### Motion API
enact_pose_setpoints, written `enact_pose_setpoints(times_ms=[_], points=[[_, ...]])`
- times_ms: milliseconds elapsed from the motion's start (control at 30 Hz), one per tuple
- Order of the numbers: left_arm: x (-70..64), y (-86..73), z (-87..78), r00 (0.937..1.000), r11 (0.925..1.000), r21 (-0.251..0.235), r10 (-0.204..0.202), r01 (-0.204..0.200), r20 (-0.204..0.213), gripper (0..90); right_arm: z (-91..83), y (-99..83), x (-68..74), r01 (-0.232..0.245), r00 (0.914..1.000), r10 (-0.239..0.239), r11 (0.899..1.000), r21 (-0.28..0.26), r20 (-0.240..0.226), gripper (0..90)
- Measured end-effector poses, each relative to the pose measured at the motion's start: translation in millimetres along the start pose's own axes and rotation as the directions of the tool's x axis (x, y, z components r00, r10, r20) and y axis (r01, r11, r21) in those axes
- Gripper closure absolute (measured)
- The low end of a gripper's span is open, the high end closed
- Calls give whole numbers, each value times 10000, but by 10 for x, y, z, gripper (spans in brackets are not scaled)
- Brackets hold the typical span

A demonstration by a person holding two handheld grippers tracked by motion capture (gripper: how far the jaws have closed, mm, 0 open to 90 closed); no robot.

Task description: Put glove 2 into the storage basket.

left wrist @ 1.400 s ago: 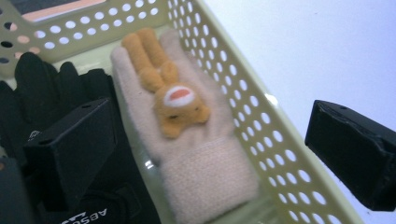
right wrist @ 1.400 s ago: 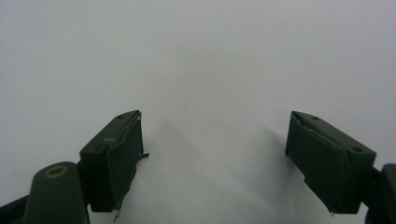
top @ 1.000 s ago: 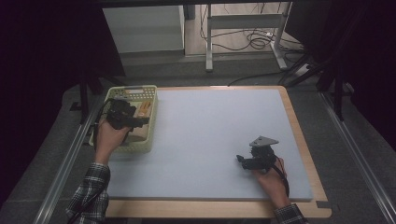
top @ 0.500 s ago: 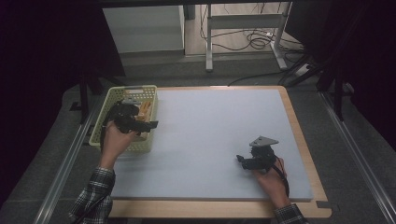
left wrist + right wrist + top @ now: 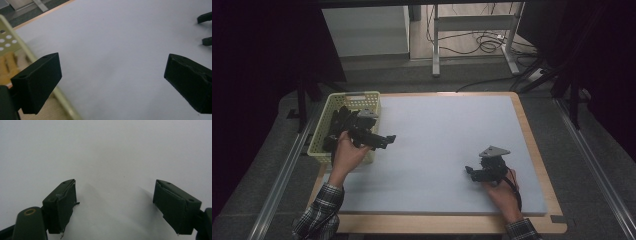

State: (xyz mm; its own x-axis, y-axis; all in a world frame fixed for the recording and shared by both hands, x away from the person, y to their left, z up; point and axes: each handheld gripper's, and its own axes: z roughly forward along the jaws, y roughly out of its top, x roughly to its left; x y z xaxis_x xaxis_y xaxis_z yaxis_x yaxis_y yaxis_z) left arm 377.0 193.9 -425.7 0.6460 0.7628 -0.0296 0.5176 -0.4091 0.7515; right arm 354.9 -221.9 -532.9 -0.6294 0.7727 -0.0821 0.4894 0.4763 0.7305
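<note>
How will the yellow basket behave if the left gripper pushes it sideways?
The basket looks like thin perforated plastic, so it is probably light and would slide on the smooth white mat rather than tip, being low and wide. Its walls may flex slightly under the left gripper.

Pale yellow perforated basket [image 5: 326, 131], table's left edge

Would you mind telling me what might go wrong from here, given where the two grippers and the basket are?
1. The left gripper hangs open and empty just past the yellow basket; reaching back in, a jaw may catch the basket's rim, which lies close beside it in the left gripper view.
2. The basket sits at the table's left edge, so a nudge might shift it off the white mat.
3. The right gripper rests open and low over the mat; its jaws might scrape it.
</note>
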Motion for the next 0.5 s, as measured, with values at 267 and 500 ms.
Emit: enact_pose_setpoints(times_ms=[267,500], points=[[-253,-14,68,9982,9989,-207,417,-409,432,14,-1,0,2,-1,10000,1,10000,14,0,187],[-421,-111,192,9959,9980,-177,615,-605,669,13,-1,-1,3,3,10000,-3,10000,6,-1,187]])
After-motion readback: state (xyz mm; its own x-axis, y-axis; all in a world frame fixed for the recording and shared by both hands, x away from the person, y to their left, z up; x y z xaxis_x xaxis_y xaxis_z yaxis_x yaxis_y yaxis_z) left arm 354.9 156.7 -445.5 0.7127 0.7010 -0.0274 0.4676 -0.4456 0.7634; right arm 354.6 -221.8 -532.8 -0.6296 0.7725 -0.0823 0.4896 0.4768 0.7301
